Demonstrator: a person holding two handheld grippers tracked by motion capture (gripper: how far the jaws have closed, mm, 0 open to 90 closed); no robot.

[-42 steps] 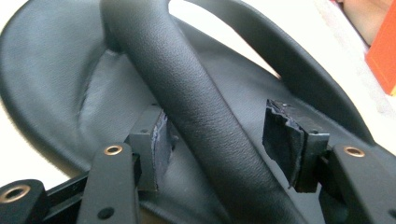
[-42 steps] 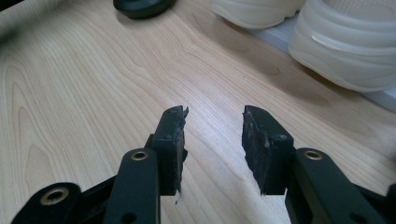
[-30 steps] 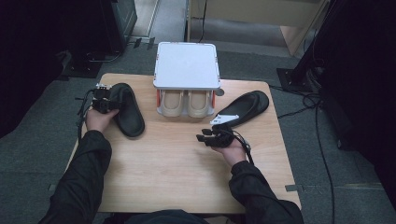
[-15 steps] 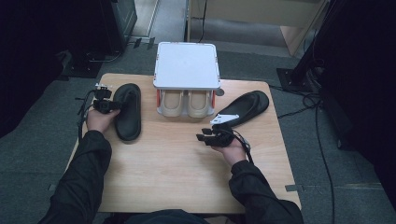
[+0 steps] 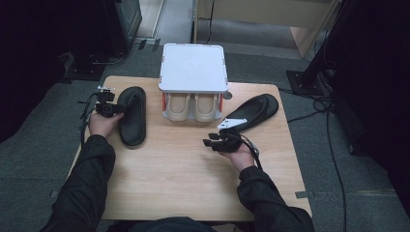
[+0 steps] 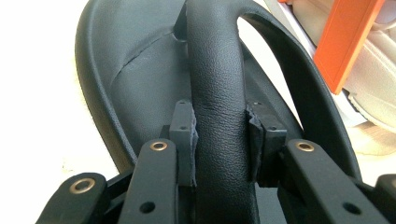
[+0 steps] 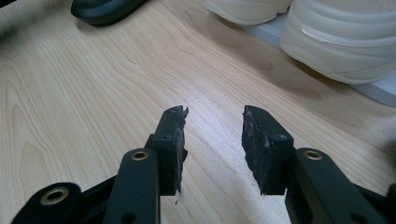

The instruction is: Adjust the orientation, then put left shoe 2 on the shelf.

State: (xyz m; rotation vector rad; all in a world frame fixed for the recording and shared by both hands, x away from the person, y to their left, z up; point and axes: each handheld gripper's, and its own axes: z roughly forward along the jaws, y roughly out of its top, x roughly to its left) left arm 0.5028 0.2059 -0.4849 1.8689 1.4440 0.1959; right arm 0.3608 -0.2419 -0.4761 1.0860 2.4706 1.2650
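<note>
A black sandal lies on the left part of the wooden table. My left gripper is shut on its strap, which runs between the two pads in the left gripper view. A second black sandal lies at the right, beside the rack. My right gripper hovers open over bare wood at the table's middle right, nothing between its fingers. A white two-level shoe rack with orange posts stands at the back centre, a pair of cream shoes under its top.
The cream shoes sit close ahead of my right gripper in its view. A white tag lies by the right sandal's heel. Dark floor, cables and furniture legs surround the table.
The left sandal has swung upright and shifted a little left with my left gripper on it. The right gripper has stayed in place.
</note>
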